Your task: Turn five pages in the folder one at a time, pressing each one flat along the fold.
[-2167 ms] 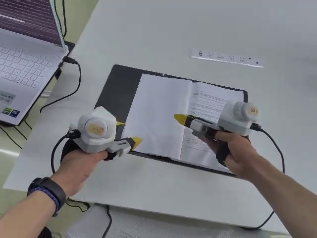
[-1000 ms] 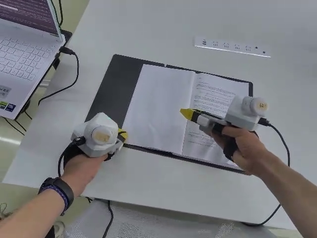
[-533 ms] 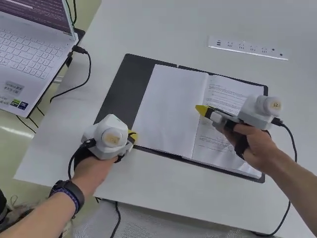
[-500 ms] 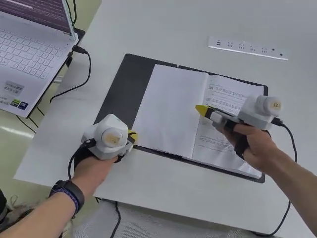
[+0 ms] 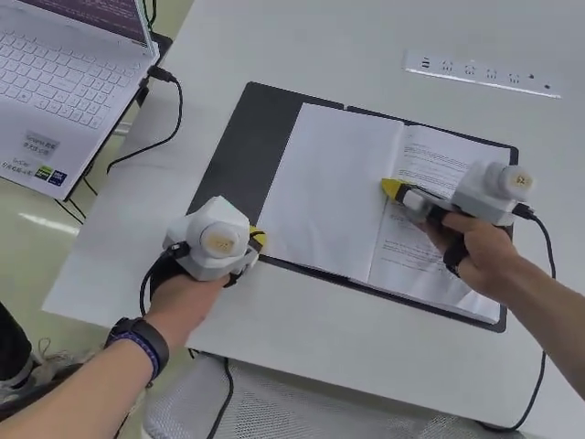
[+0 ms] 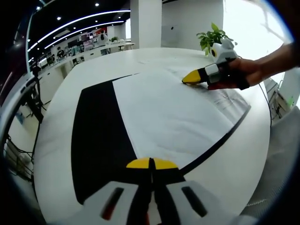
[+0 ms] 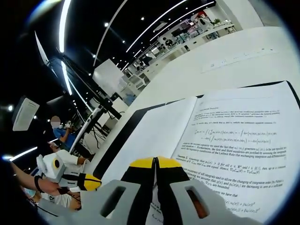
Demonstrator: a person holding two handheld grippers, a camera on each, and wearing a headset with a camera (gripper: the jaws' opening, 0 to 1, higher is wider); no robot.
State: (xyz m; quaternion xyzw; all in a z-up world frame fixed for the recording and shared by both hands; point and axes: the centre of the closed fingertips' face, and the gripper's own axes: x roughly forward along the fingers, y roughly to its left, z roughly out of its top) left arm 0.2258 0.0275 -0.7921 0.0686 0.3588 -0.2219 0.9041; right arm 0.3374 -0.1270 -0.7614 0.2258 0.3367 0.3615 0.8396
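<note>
Nearest you, your left gripper [image 5: 256, 241] sits at the near edge of the black folder [image 5: 239, 151]. Its yellow-tipped jaws are pressed together on nothing, just by the near-left corner of the blank page [image 5: 334, 187]. Further in, your right gripper [image 5: 391, 189], jaws likewise together and empty, points at the fold between that blank page and the printed page [image 5: 441, 169]; I cannot tell whether it touches the paper. The folder lies open on the bench [image 5: 302, 41], holding both pages. Beyond it lies a power strip [image 5: 480, 73], and a laptop [image 5: 64, 64] sits far left.
</note>
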